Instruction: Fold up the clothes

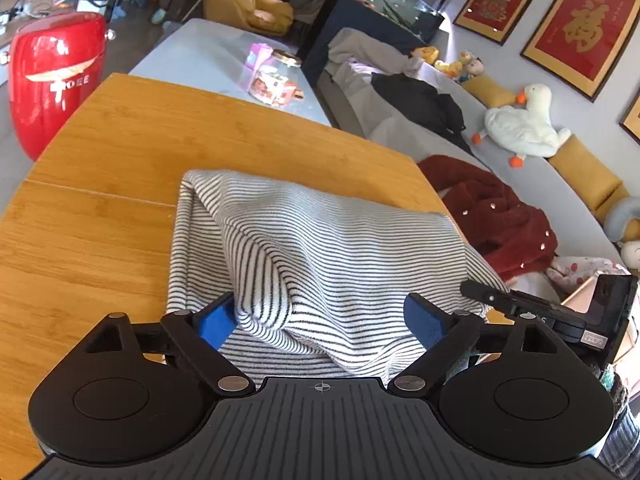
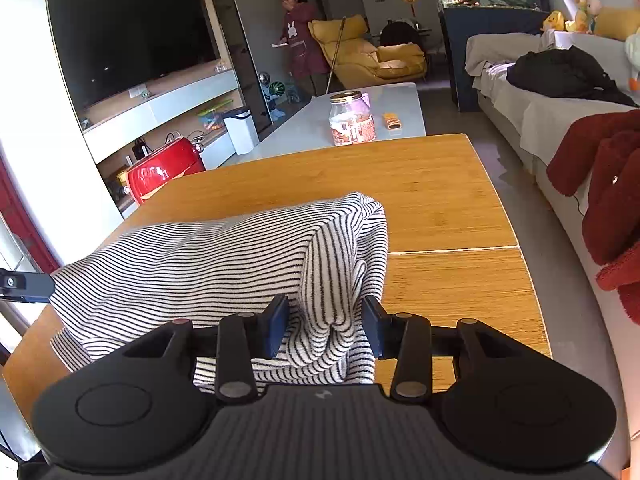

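- Nearest the left wrist lens, the left hand-held gripper (image 1: 320, 318) has its blue pads spread wide, with a bunched fold of the striped garment (image 1: 320, 248) sagging between them; the pads stand clear of the cloth on both sides, so it looks to be resting there, not clamped.
- Nearest the right wrist lens, the right hand-held gripper (image 2: 325, 326) stands partly apart around another hanging fold of the striped garment (image 2: 224, 256); whether its pads press the fabric I cannot tell.
- That garment lies on the wooden tabletop (image 1: 100, 200), toward its near edge, raised into a tent at the near side and flat at the far side.
- Risk: with neither pair of pads clearly biting, the raised fold may slip out and collapse unevenly, spoiling the crease. Soft knit also bunches, so one layer could be caught without the other.
- Only the left wrist view shows the other hand-held gripper's black finger at the cloth's right edge, the red fleece (image 1: 492, 216) and the plush goose (image 1: 524, 124) on the sofa.
- Only the right wrist view shows the television (image 2: 128, 36) and a person (image 2: 300, 36) far back; its jar (image 2: 352, 118) stands beyond the tabletop.
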`<state>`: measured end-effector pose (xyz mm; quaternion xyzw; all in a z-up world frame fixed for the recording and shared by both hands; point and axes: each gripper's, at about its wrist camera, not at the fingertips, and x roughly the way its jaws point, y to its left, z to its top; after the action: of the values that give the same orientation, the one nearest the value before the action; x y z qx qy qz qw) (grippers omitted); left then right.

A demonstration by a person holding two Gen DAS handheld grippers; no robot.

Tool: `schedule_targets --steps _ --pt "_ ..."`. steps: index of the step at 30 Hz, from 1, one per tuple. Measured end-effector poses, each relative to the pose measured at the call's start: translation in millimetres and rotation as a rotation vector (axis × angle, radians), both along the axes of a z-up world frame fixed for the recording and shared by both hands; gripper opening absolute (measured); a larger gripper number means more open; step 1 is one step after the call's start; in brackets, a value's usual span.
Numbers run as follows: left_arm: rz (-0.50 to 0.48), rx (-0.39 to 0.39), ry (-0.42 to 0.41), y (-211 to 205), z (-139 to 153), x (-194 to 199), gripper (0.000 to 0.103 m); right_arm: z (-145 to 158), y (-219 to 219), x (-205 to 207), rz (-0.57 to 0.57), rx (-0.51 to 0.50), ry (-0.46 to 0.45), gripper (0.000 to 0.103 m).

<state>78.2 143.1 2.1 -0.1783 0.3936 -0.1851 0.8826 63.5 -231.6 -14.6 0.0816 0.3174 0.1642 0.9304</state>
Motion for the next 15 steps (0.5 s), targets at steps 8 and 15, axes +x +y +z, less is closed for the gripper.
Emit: schedule_targets --steps 8,15 --pt "0.064 -0.063 0.025 6.1 -3.5 20.6 0.027 27.6 11.5 4.5 0.046 0.088 -0.051 0.018" --pt "0.045 0.040 0.010 5.7 -3.4 -15.5 0.032 -0.6 5.0 9.5 0.051 -0.021 0.045 0.043"
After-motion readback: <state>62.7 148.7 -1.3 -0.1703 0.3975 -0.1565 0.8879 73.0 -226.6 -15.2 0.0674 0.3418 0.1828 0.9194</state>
